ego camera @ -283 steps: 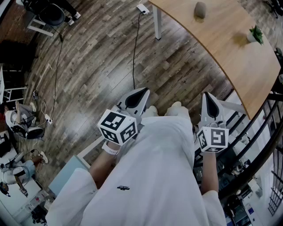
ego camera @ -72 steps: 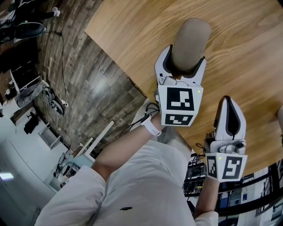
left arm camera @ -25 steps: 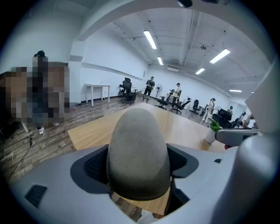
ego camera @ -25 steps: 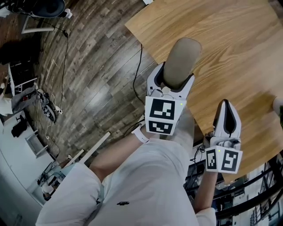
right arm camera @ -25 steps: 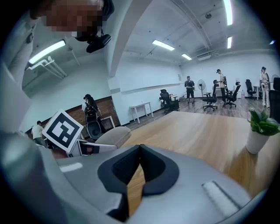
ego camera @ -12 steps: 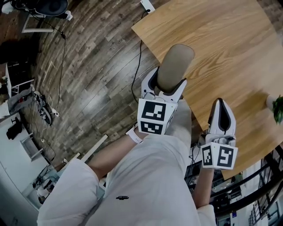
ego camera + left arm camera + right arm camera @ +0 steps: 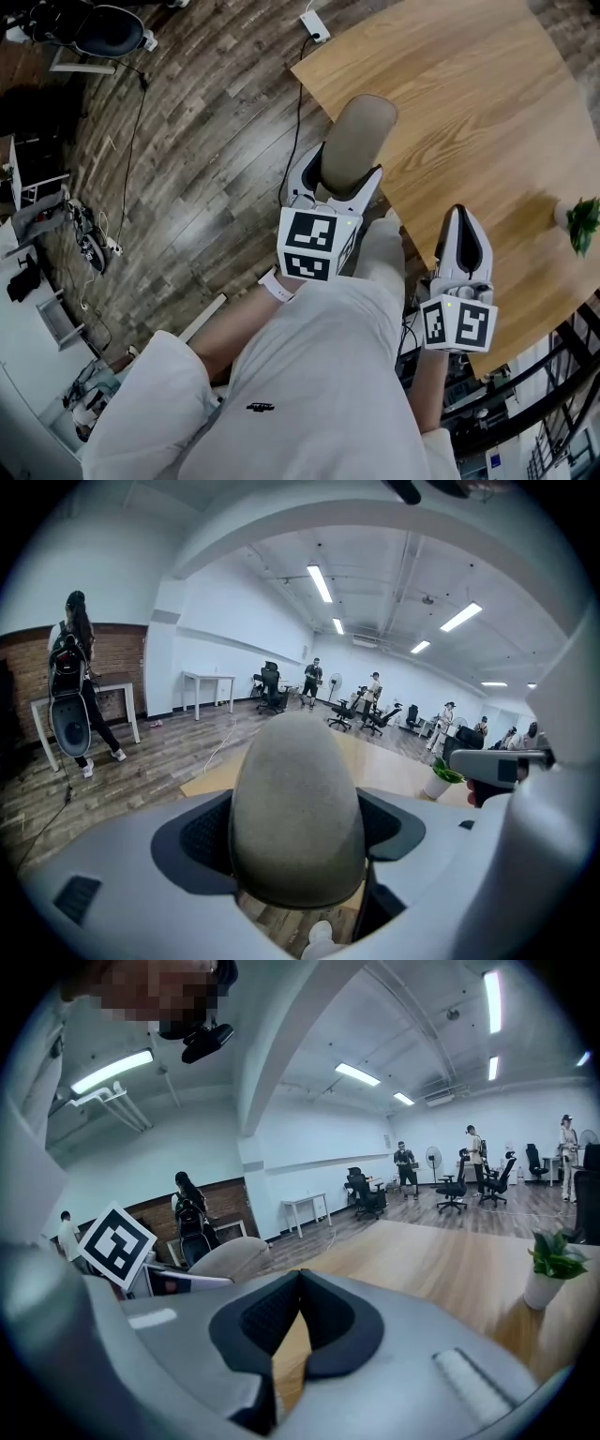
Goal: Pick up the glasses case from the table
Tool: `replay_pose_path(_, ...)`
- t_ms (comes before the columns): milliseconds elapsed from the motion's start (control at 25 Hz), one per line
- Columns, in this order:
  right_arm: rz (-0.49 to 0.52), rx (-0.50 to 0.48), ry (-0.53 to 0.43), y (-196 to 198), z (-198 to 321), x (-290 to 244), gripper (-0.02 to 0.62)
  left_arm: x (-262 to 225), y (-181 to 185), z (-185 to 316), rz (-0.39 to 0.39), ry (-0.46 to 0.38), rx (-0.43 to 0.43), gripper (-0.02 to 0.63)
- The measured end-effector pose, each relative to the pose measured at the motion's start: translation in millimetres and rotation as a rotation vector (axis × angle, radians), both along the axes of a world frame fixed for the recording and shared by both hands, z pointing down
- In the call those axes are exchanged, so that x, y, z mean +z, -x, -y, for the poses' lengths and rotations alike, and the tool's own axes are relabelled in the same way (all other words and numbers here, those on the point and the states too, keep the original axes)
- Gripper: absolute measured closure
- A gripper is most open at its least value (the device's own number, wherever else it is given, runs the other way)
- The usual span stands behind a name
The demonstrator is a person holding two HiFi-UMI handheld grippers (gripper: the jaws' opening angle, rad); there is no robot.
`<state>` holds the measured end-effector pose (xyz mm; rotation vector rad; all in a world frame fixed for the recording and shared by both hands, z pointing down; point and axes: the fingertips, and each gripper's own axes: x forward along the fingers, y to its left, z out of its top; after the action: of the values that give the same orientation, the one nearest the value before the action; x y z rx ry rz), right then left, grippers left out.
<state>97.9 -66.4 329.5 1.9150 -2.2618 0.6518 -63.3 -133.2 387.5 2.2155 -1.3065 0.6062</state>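
The grey-beige oval glasses case (image 7: 356,142) sticks up out of my left gripper (image 7: 337,180), which is shut on its lower end and holds it in the air near the table's corner. In the left gripper view the case (image 7: 296,817) fills the space between the dark pads. My right gripper (image 7: 462,239) hovers over the table's near edge, jaws closed with nothing between them. In the right gripper view the case (image 7: 230,1258) shows at the left.
The wooden table (image 7: 478,122) spreads to the upper right, with a small potted plant (image 7: 579,220) at its right side. A cable and power strip (image 7: 312,23) lie on the plank floor. Chairs, desks and several people stand farther back in the room.
My left gripper has carried the case back toward my body and away from the tabletop. The view has shifted, so the table sits farther off and the plant shows more.
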Motion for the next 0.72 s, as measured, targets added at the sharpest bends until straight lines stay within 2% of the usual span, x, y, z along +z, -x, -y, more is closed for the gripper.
replay_pose_path(400,-0.068,-0.002,-0.073,5.8,-5.2,-41.1,0.584,-52.0,28.7,-11.5,-0.02,-0.068,0.028,0.229)
replay_pose_path(720,-0.089,0.048,-0.123,1.3,-19.0,-77.7,0.584,-97.9,47.1,-31.6,-0.037,-0.128,0.051,0.229)
